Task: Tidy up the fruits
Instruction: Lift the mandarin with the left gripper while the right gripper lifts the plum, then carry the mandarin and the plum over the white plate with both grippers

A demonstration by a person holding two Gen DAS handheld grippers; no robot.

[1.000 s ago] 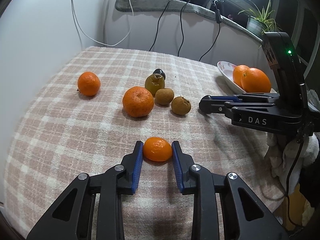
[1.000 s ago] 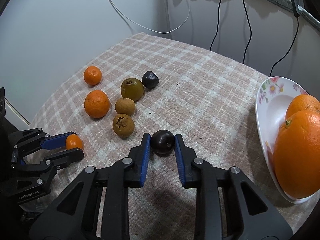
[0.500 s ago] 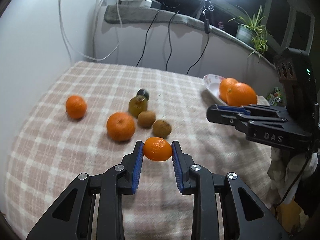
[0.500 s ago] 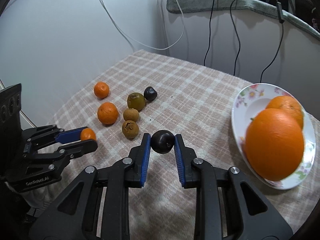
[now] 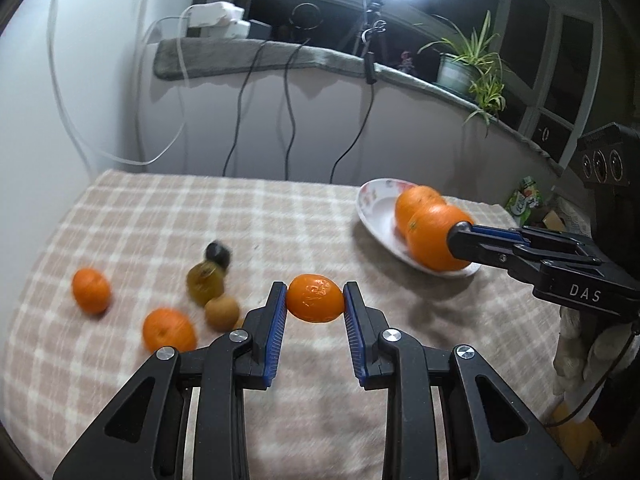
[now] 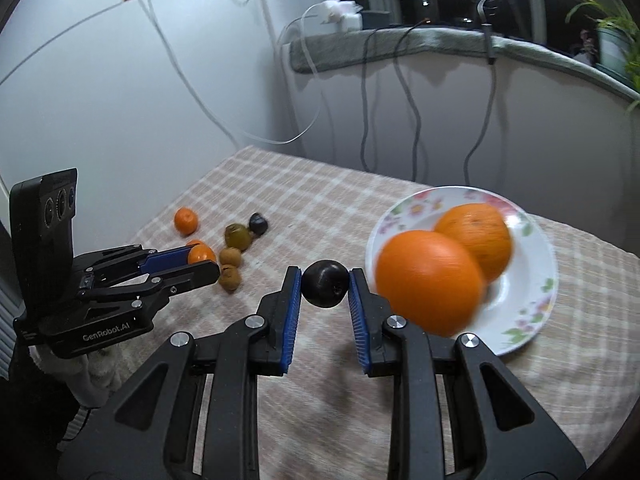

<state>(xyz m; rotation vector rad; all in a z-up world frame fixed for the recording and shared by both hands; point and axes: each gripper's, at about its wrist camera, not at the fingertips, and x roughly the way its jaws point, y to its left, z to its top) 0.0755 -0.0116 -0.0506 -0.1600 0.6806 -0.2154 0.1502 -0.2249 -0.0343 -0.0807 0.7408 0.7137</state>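
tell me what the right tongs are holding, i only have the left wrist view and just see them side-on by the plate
Observer: The right tongs are shut on a small dark fruit, clear of the cloth.
Operator: ok is the plate crowded
Observer: No. The flowered plate holds two big oranges toward its left and back; its right half is bare.
Operator: and my mandarin, still gripped
Observer: From the right wrist view, the small mandarin sits between the left tongs pads, off the cloth.
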